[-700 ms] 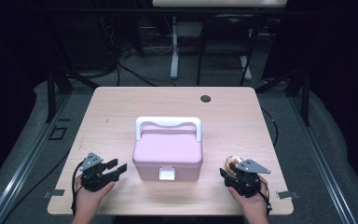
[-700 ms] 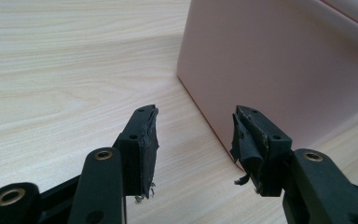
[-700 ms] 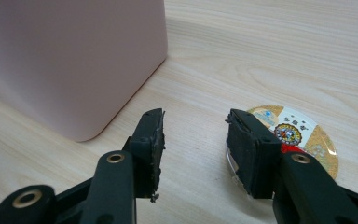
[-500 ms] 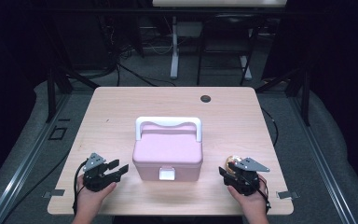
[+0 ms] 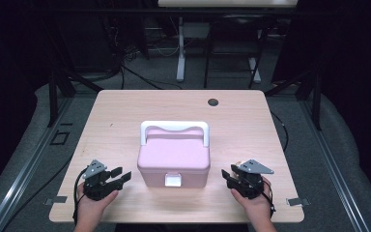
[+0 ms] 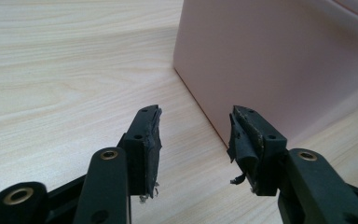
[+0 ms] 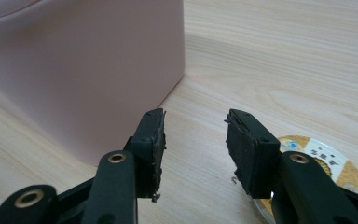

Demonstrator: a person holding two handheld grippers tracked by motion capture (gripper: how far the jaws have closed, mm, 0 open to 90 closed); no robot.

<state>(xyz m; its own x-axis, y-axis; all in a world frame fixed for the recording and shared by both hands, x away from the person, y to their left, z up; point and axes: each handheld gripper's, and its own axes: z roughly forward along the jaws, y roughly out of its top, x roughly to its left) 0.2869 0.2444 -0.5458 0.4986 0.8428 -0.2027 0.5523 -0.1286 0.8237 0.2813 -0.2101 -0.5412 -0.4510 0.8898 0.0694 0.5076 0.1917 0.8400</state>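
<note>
A dark room, a wooden bench [image 5: 125, 116]. The pink box [image 5: 174, 159] sits shut at its middle. Left gripper [image 5: 117, 175] and right gripper [image 5: 228, 176] wait beside it, jaws apart, holding nothing. Next, I think, they must reach the white latch [image 5: 173, 181].

Round gold-labelled disc [image 7: 328, 165], perhaps a tin, half-hidden.
</note>
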